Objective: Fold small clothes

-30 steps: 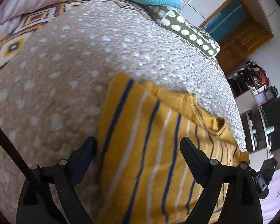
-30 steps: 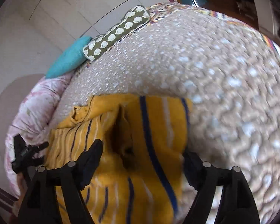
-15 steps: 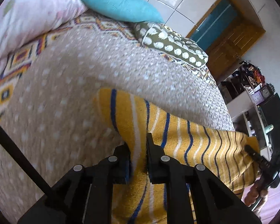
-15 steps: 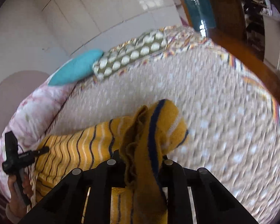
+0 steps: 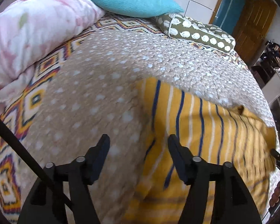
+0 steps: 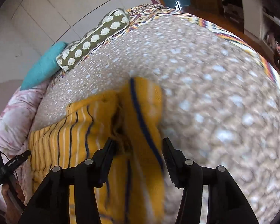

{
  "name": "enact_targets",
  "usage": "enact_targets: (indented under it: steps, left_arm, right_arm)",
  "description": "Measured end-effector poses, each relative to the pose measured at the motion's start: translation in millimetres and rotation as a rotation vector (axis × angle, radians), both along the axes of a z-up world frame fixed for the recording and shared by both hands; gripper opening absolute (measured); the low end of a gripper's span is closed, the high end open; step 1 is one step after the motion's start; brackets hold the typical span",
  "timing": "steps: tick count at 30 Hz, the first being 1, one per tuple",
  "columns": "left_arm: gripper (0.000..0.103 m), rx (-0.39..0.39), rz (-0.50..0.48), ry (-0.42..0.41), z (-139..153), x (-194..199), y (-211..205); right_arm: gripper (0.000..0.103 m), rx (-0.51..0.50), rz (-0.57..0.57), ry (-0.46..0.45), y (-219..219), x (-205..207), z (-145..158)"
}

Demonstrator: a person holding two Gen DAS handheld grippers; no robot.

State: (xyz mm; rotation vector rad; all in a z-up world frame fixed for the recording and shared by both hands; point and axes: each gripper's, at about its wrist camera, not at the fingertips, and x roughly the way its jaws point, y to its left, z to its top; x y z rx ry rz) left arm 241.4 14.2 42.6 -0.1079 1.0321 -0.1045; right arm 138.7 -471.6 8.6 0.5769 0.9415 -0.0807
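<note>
Striped yellow sweater (image 5: 205,130) lies lengthwise between both spread grippers: left gripper (image 5: 138,149) at its edge, right gripper (image 6: 138,151) straddles its fold.

A mustard-yellow knit sweater (image 5: 205,130) with thin navy and white stripes lies on a tan bedspread (image 5: 102,93) flecked with pale blue-white dots and bordered by an orange, navy, and white diamond pattern. At the bed's head: a solid turquoise pillow (image 5: 132,1), an olive-green bolster cushion (image 5: 196,31) printed with cream shell shapes, and a white comforter (image 5: 31,29) washed with pink floral blotches. Both the left claw (image 5: 138,155) and the right claw (image 6: 138,156) are matte black.
</note>
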Motion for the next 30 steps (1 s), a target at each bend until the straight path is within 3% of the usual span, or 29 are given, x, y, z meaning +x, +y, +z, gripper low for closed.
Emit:
enact_targets:
  steps: [5, 16, 20, 26, 30]
  left_arm:
    - [0.069, -0.04, -0.011, 0.01, 10.1, -72.8, 26.8]
    - [0.069, -0.341, -0.005, 0.149, -38.1, -211.2, 51.7]
    - [0.069, -0.333, 0.029, 0.09, -39.9, -246.1, 52.0]
    - [0.093, -0.435, 0.065, 0.031, -40.4, -287.5, 57.9]
    - [0.094, -0.406, 0.031, 0.034, -35.5, -305.7, 46.3]
  right_arm:
    - [0.056, 0.094, 0.032, 0.009, 0.0, -69.1, -0.4]
    - [0.056, 0.268, 0.124, -0.045, 64.3, -205.3, -15.1]
    - [0.056, 0.333, 0.147, -0.054, 85.0, -235.4, -18.6]
    - [0.062, 0.265, 0.137, -0.132, 108.7, -271.4, -15.2]
    - [0.062, 0.25, 0.175, -0.129, 129.2, -283.1, -14.1]
